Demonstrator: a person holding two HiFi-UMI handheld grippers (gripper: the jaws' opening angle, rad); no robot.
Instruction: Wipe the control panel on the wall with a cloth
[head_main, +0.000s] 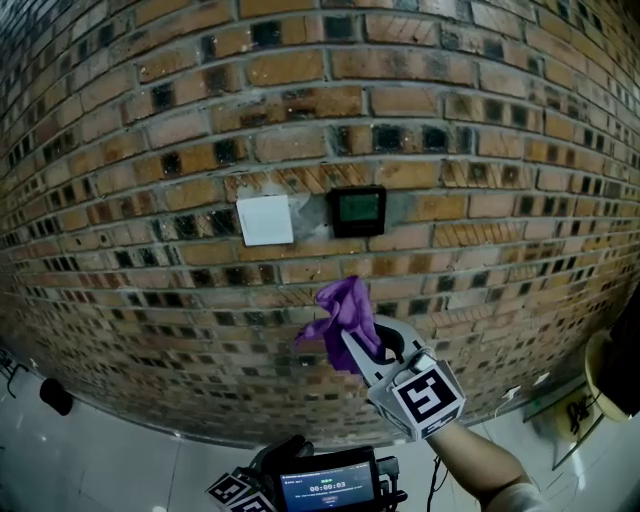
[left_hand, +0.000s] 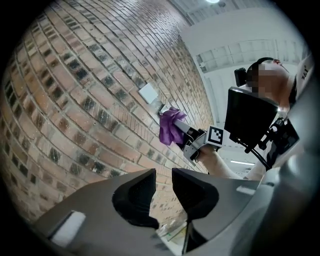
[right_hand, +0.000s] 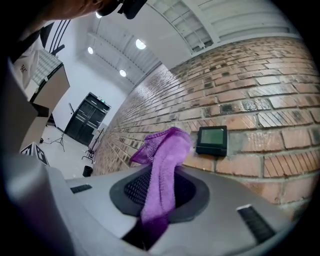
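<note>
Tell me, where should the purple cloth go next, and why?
Probably up and in toward the brick wall, onto the black control panel. The right gripper is shut on the purple cloth, which sits below the panel and does not look to be touching it yet.

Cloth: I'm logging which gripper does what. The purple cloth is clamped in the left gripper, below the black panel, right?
Not the left: the right gripper clamps the cloth, as the right gripper view shows. It does sit below the panel.
</note>
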